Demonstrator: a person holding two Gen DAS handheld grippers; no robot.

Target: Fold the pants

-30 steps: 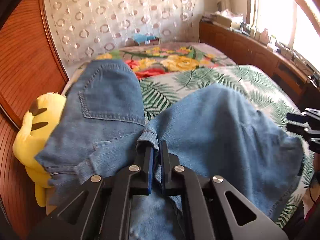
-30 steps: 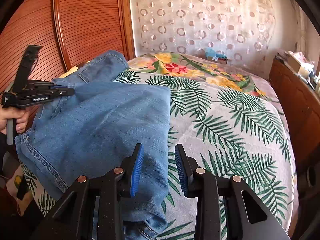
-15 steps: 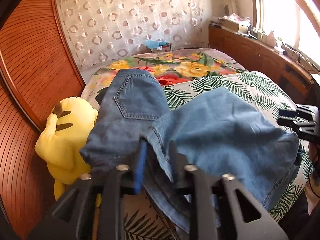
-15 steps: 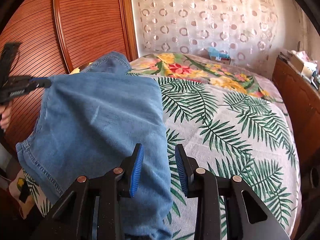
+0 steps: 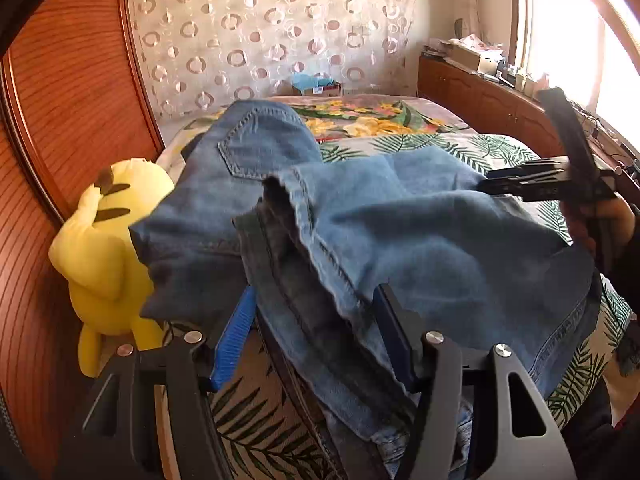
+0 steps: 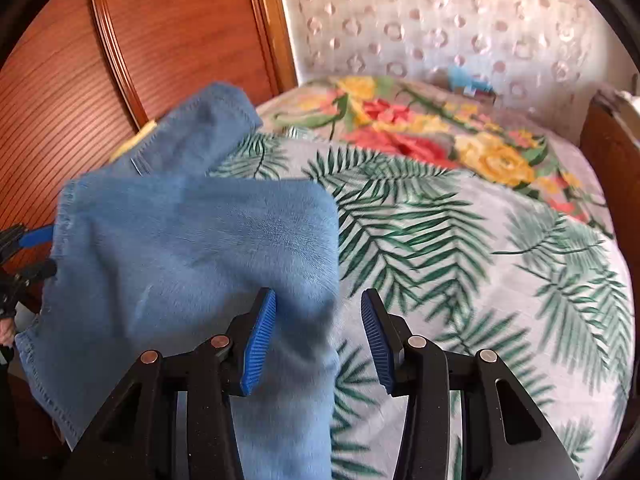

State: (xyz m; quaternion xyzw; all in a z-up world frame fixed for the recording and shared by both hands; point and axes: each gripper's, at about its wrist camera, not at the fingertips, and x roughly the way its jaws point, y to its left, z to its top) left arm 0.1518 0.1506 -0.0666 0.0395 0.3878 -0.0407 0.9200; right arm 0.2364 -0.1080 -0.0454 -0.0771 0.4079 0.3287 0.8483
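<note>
Denim sits folded across the palm-leaf printed bedspread (image 6: 460,240), these faded blue jeans (image 5: 400,240) heaped near the bed's left edge just beside a yellow plush toy (image 5: 104,248). The left gripper (image 5: 316,336) has just been spreading its jaws, folded hems lying loose between them, apparently releasing the fold. The right gripper (image 6: 318,336) has likewise been opening, its blue pads (image 6: 260,340) astride the cloth's edge without pressing it.

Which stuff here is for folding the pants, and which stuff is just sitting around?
For the job:
- blue jeans, folded over on the bed
- left claw, open, denim lying between its fingers
- right claw, open, nothing pinched

Just lying about:
- yellow plush toy beside the bed
- boxes on the wooden cabinet
</note>
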